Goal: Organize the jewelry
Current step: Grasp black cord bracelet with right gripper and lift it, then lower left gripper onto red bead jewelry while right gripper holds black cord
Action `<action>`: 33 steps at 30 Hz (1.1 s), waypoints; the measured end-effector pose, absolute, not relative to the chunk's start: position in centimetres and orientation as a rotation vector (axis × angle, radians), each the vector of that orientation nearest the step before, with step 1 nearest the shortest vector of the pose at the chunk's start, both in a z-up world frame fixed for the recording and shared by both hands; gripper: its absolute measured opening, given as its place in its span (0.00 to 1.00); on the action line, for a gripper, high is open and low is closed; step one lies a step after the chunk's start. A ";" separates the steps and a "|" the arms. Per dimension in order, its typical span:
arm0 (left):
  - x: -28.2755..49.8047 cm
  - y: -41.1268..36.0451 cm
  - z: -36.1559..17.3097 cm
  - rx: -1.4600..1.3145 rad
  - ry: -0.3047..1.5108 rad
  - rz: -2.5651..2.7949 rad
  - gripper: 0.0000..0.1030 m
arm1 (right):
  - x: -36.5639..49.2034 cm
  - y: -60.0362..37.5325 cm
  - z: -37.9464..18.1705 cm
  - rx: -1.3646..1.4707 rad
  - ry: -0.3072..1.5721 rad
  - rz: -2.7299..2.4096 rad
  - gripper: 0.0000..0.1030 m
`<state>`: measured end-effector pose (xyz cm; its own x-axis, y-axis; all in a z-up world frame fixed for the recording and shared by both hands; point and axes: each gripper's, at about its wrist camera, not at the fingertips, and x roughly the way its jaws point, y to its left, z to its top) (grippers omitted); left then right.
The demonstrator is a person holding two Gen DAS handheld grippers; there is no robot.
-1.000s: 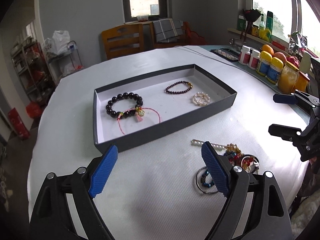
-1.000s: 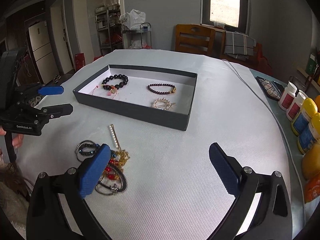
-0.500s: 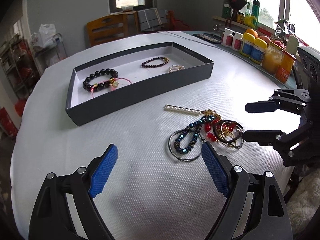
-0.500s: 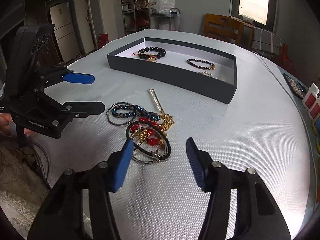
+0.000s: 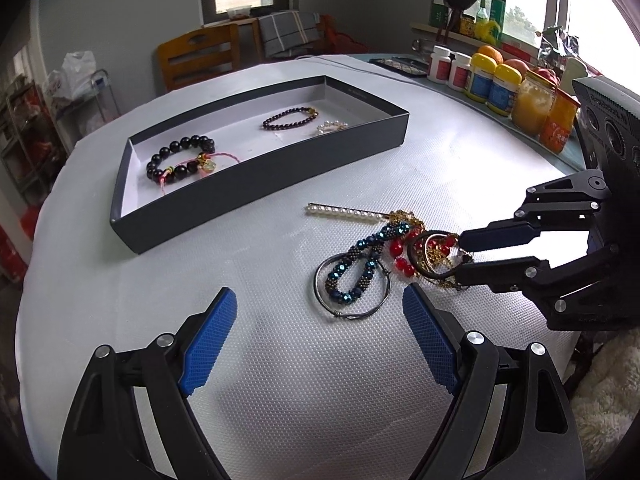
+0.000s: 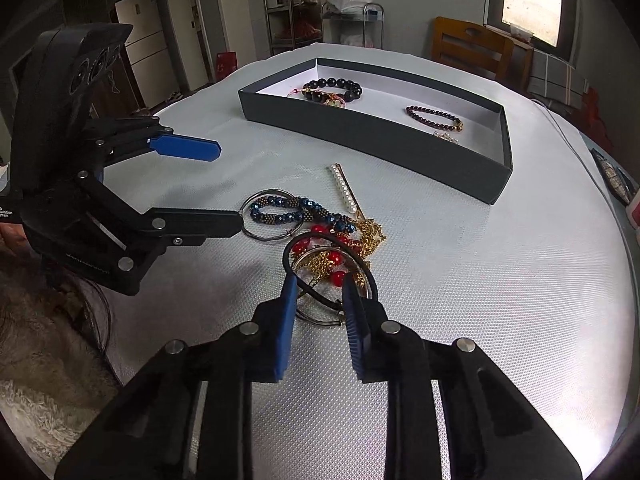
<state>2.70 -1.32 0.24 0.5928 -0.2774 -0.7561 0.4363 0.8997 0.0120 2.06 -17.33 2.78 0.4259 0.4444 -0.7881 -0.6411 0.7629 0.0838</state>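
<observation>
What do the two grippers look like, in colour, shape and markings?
Both the left gripper and the right gripper are matte black linkage frames joined by round silver rivets. Their fingers are flat, narrow blades faced with blue ribbed pads. Each boxy black body has round lens-like holes and small pale lettering, too blurred to read. No cables or sleeves show.

left hand-held gripper (image 5: 316,322): fingers spread wide, low | right hand-held gripper (image 6: 318,280): fingers narrowed, gap between, angled down
</observation>
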 end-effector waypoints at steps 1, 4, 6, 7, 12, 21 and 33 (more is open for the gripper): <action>2.7 -1.4 0.2 0.206 0.841 -0.420 0.85 | 2.0 -17.3 2.7 -0.247 0.906 0.692 0.22; 2.8 -1.4 0.2 0.204 0.844 -0.423 0.85 | 1.9 -16.9 2.6 -0.269 0.913 0.705 0.22; 2.8 -1.4 0.2 0.203 0.844 -0.426 0.85 | 1.9 -16.7 2.6 -0.285 0.914 0.713 0.21; 2.7 -1.5 0.2 0.203 0.843 -0.428 0.85 | 1.9 -16.6 2.6 -0.289 0.918 0.719 0.15; 2.7 -1.5 0.3 0.206 0.842 -0.433 0.85 | 1.9 -16.5 2.8 -0.283 0.909 0.740 0.02; 2.5 -3.4 0.7 0.217 0.830 -0.513 0.84 | 2.2 -18.9 6.2 -0.172 0.809 0.718 0.02; 2.8 -9.0 -0.2 0.280 0.827 -0.676 0.80 | 2.5 -22.9 7.4 -0.128 0.777 0.616 0.02</action>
<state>2.83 -9.00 -0.25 0.4851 -0.4421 -0.7545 0.6512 0.7585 -0.0257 2.52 -22.88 7.37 0.5481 0.4729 -0.6899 -0.5643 0.8179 0.1122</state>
